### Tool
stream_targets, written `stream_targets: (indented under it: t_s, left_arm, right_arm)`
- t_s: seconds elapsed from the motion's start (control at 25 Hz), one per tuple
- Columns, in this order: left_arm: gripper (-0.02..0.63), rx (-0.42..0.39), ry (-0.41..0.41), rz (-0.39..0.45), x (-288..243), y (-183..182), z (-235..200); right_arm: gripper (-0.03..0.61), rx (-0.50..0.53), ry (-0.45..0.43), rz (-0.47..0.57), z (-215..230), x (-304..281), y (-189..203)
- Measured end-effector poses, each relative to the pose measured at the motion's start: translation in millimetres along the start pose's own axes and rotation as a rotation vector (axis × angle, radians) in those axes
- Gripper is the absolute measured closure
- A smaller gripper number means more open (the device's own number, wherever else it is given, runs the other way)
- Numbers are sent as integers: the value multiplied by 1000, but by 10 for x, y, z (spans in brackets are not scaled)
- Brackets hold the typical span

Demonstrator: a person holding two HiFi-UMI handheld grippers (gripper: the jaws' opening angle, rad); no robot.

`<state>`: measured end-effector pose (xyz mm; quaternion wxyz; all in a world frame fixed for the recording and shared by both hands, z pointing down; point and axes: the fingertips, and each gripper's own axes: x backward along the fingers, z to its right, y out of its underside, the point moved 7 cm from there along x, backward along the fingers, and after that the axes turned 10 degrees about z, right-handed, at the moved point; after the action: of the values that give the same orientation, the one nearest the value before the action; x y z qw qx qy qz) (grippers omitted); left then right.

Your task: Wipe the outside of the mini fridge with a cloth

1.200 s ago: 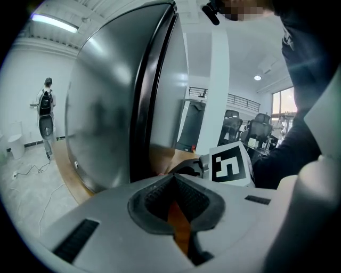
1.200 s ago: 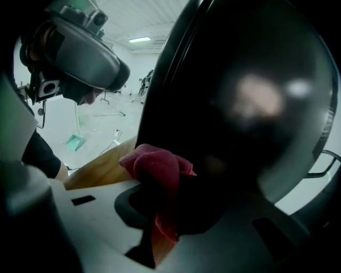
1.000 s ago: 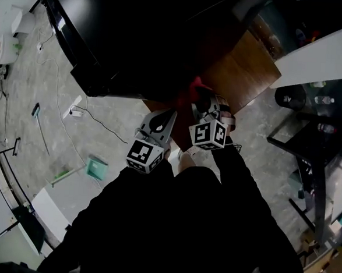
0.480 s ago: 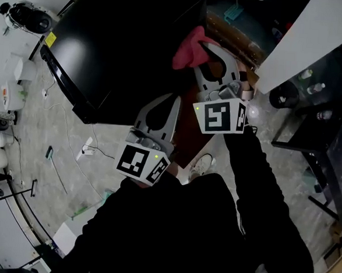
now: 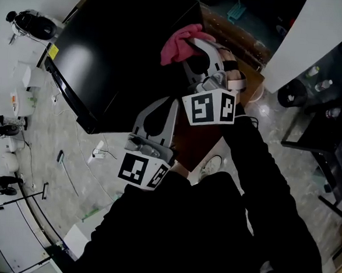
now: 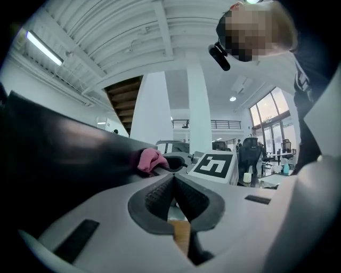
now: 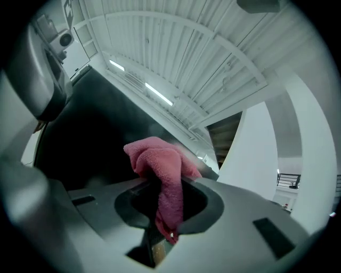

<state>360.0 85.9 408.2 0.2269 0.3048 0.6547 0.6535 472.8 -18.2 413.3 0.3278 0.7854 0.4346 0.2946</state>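
While the black mini fridge [image 5: 124,48] takes up the left and middle of the head view, the left claw [image 5: 172,102] hangs near its lower right side. It's clenched shut on nothing, ribbed pads pressed together in the left gripper view. Further right, the right claw [image 5: 192,42] is clamped on a pink cloth [image 5: 178,43] — the fabric bunches out past the tips and sits right up against the fridge's upper right edge, black surface just behind it.
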Motion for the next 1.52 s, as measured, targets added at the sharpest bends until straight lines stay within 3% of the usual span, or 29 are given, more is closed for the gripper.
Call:
stream_targets:
  t_s: [0.48,0.8,1.04,1.44,1.52]
  left_arm:
    - [607,56,23,-101,-37,1023,-59]
    - [607,44,60,-211,89,1762,9]
    - [607,78,42,-296,177,2190,-43]
    - [607,110,33,-374,374,2402,-17]
    - [607,109,46,-381,406,2368,-7]
  right_arm:
    - [497,-14,-164,-133,-757,145,1064]
    - [497,15,-255,-222,-1374,277,1769]
    - [497,1,-325,-306,-1756,353,2212]
    - [497,44,-487,-451,-2109,399,2692]
    - [497,23,-478,-450,-2041,431,2643]
